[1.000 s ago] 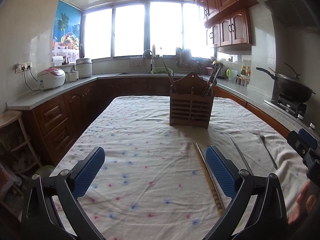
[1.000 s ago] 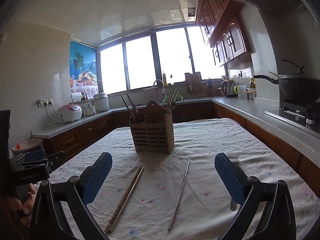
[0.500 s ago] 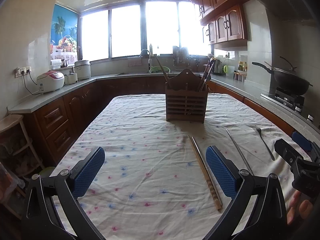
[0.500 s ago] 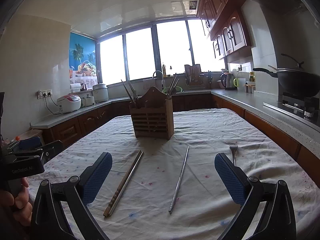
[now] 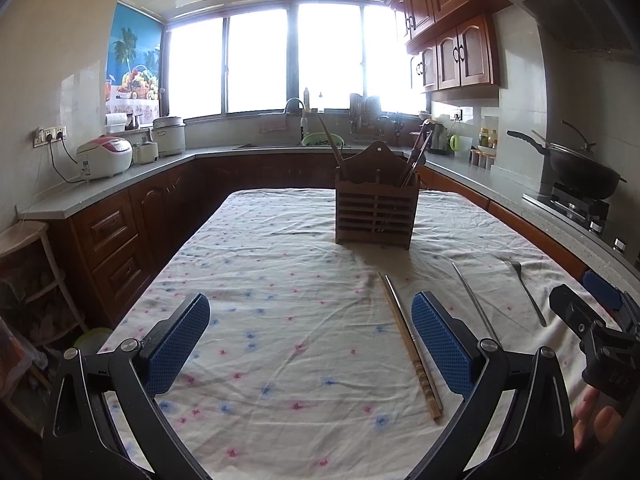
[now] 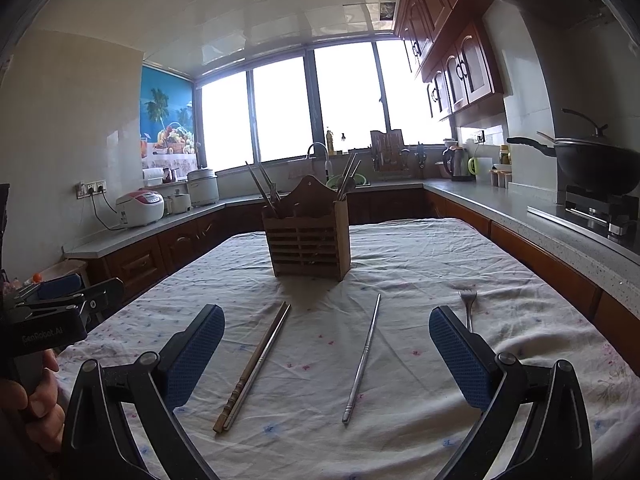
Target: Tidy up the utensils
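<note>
A wooden utensil holder [image 5: 376,210] [image 6: 308,236] stands mid-table with several chopsticks and utensils upright in it. On the cloth in front of it lie a wooden and a metal chopstick side by side [image 5: 408,340] [image 6: 256,364], a single metal chopstick [image 5: 474,304] [image 6: 364,356] and a fork [image 5: 526,292] [image 6: 467,306]. My left gripper [image 5: 310,344] is open and empty, left of the chopstick pair. My right gripper [image 6: 326,352] is open and empty above the chopsticks; it also shows at the right edge of the left wrist view [image 5: 596,320].
The table [image 5: 260,240] has a white flowered cloth. Dark wood counters run around it, with rice cookers [image 5: 106,156] at left, a sink [image 5: 296,136] at the back and a wok on the stove [image 5: 580,172] at right. A wooden stool [image 5: 24,240] stands at left.
Both grippers have dropped lower and tilted, so the holder and the lying utensils sit a little farther ahead. Both stay open and empty.
</note>
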`<state>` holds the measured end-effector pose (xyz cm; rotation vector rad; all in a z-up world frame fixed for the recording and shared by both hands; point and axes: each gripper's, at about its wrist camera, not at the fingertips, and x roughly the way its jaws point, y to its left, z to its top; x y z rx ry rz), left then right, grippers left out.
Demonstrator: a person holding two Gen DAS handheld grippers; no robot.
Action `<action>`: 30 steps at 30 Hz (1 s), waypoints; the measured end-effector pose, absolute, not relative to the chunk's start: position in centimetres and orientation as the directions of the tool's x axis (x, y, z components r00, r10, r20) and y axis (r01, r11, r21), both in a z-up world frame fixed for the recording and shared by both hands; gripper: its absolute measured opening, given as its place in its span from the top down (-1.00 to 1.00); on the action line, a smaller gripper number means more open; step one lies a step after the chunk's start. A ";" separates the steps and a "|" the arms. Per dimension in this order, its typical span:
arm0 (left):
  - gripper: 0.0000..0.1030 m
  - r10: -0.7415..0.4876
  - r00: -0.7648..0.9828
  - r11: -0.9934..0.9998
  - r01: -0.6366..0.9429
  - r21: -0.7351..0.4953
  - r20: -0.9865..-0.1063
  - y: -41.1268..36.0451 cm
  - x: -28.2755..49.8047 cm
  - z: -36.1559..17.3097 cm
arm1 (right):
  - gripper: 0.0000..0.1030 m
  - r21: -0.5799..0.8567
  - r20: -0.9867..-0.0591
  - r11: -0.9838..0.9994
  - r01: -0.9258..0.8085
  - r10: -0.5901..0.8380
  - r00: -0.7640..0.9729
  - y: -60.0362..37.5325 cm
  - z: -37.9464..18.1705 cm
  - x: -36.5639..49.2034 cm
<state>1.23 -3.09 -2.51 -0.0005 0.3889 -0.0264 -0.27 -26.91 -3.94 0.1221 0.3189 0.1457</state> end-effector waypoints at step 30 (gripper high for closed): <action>-1.00 -0.036 0.923 0.999 0.029 -0.023 -0.384 -2.7 1.3 -2.6 | -1.00 0.139 -0.305 0.981 -0.134 0.171 0.937 -26.6 -3.4 0.0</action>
